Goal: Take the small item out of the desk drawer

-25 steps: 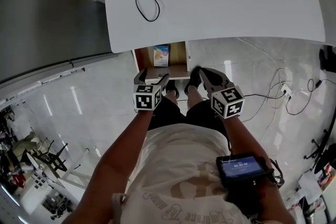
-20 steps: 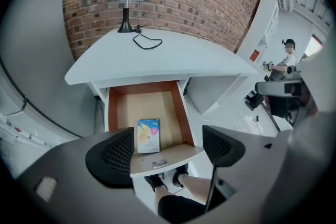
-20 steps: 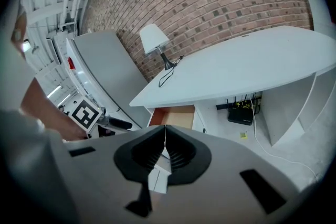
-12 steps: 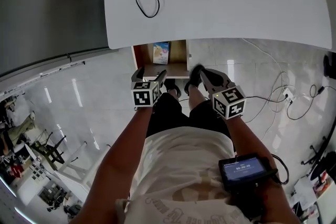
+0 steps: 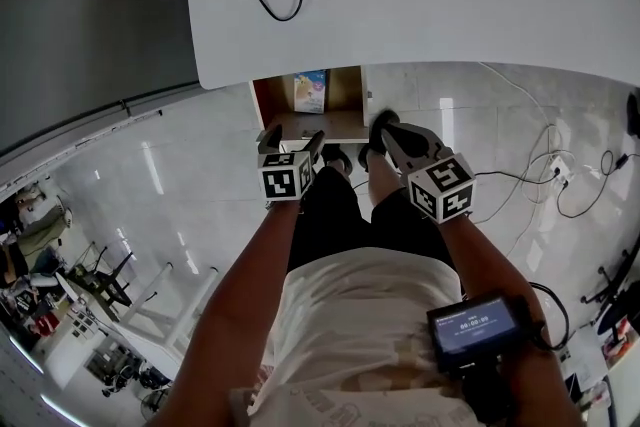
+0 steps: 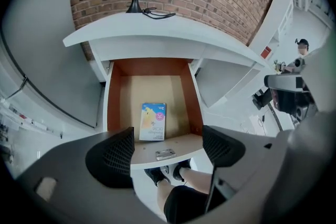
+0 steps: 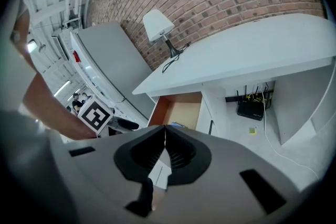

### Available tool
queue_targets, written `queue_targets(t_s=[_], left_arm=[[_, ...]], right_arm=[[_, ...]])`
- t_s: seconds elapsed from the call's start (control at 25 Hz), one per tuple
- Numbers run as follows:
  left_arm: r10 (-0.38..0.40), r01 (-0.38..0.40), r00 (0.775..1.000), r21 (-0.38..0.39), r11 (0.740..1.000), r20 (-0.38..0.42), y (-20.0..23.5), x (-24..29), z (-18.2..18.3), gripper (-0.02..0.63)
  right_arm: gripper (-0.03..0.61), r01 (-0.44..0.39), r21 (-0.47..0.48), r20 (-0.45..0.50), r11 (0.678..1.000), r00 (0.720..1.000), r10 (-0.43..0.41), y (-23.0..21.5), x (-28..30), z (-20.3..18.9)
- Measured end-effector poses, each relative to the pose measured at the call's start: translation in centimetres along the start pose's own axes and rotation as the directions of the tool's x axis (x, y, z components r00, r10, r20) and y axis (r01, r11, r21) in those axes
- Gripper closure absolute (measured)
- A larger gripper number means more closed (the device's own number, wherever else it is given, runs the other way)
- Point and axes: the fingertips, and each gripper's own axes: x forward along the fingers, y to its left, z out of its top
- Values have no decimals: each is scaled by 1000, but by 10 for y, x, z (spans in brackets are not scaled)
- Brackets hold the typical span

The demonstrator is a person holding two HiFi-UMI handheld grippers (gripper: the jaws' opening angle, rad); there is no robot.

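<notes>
now the drawer (image 6: 131,102) stands open; my left gripper (image 6: 168,152), jaws wide, should reach for the packet (image 6: 153,121); right gripper (image 7: 165,134) pinched together, empty.

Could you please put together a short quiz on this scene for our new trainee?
1. True or false: the packet lies inside the open drawer.
2. The left hand-held gripper has its jaws: A) apart, with nothing gripped B) clamped on the packet C) together, with nothing gripped
3. Fill in: the jaws of the right hand-held gripper are ____.
Key: 1 true; 2 A; 3 together.
</notes>
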Motion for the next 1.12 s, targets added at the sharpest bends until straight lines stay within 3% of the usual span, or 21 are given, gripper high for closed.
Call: queue_targets(t_s=[1.12], left_arm=[[1,7,996,94,996,-87,17,95,15,227]], right_arm=[[572,58,75,25,996,998,-60,-40,21,-34]])
